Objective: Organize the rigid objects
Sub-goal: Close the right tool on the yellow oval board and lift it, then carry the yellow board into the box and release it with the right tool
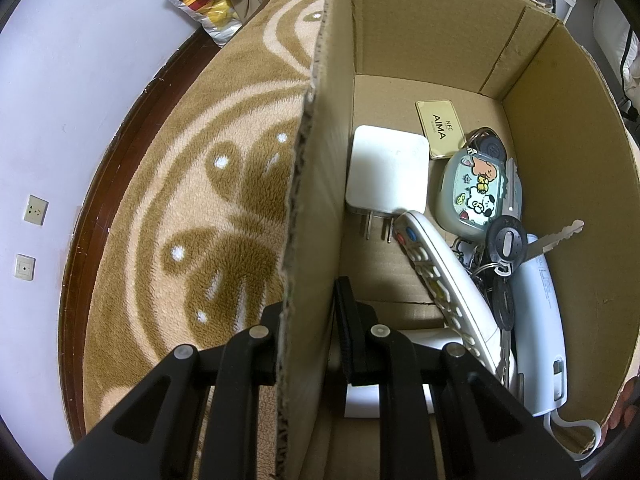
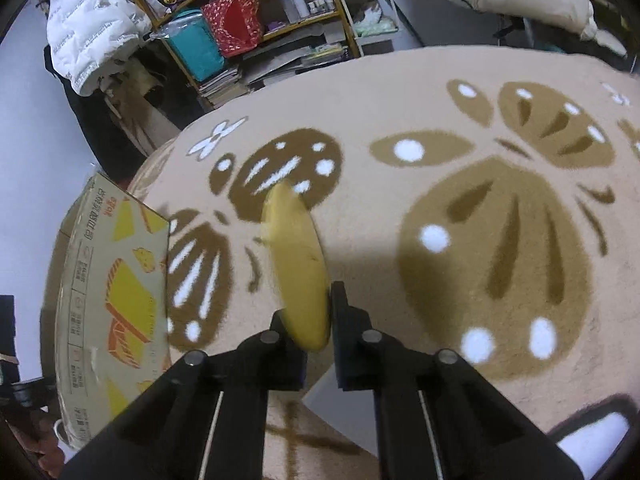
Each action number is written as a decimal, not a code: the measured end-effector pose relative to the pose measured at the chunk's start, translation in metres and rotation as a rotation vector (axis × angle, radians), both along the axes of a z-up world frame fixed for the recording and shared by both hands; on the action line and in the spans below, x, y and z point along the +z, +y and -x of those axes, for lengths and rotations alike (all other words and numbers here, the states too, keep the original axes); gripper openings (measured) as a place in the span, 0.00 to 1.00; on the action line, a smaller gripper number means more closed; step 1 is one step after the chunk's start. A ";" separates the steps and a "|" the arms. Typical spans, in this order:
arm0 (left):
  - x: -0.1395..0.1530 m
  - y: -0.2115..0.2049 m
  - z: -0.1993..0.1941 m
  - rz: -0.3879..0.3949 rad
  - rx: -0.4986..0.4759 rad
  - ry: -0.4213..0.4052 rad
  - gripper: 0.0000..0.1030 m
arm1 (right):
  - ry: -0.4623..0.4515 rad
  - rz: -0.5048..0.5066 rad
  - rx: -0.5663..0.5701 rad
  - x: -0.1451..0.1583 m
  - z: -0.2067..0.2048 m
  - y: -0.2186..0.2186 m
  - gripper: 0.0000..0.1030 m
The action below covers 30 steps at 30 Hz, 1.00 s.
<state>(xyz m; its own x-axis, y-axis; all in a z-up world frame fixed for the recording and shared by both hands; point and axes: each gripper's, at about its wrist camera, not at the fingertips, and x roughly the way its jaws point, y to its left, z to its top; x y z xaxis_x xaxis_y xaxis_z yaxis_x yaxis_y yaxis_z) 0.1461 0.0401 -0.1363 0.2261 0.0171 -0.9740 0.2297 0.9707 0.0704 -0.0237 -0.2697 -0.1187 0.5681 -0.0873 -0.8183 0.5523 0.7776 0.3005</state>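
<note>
My left gripper [image 1: 308, 320] is shut on the near wall of a cardboard box [image 1: 316, 184], one finger inside and one outside. In the box lie a white charger [image 1: 386, 172], a gold card [image 1: 440, 128], a white remote [image 1: 448, 284], a sticker-covered case [image 1: 476, 192], keys [image 1: 516, 244] and a white device [image 1: 538, 332]. My right gripper [image 2: 306, 320] is shut on a yellow banana-shaped object [image 2: 298, 264] and holds it above the rug [image 2: 400, 200]. The box's printed outer side [image 2: 112, 304] shows at the left in the right wrist view.
The box stands on a beige and brown patterned rug [image 1: 192, 184] beside a white wall with sockets [image 1: 35, 210]. A plastic bag [image 1: 208, 4] lies at the rug's far edge. Shelves with bins and bottles [image 2: 240, 28] and a white jacket [image 2: 88, 28] stand beyond the rug.
</note>
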 end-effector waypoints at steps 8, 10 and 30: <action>0.000 -0.001 0.000 -0.001 -0.001 0.000 0.16 | -0.084 0.004 0.009 0.016 -0.001 0.007 0.06; 0.000 -0.001 0.000 -0.001 -0.002 -0.001 0.16 | -0.100 0.011 0.014 0.022 -0.001 0.009 0.06; 0.000 -0.001 0.000 -0.002 -0.002 -0.001 0.16 | -0.456 0.154 0.262 0.147 0.001 0.104 0.06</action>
<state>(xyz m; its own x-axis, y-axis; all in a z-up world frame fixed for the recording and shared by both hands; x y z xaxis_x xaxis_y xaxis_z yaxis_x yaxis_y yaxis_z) 0.1459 0.0389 -0.1360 0.2267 0.0185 -0.9738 0.2316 0.9701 0.0724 -0.0247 -0.1661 0.0282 0.8813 0.0053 -0.4726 0.1746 0.9256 0.3360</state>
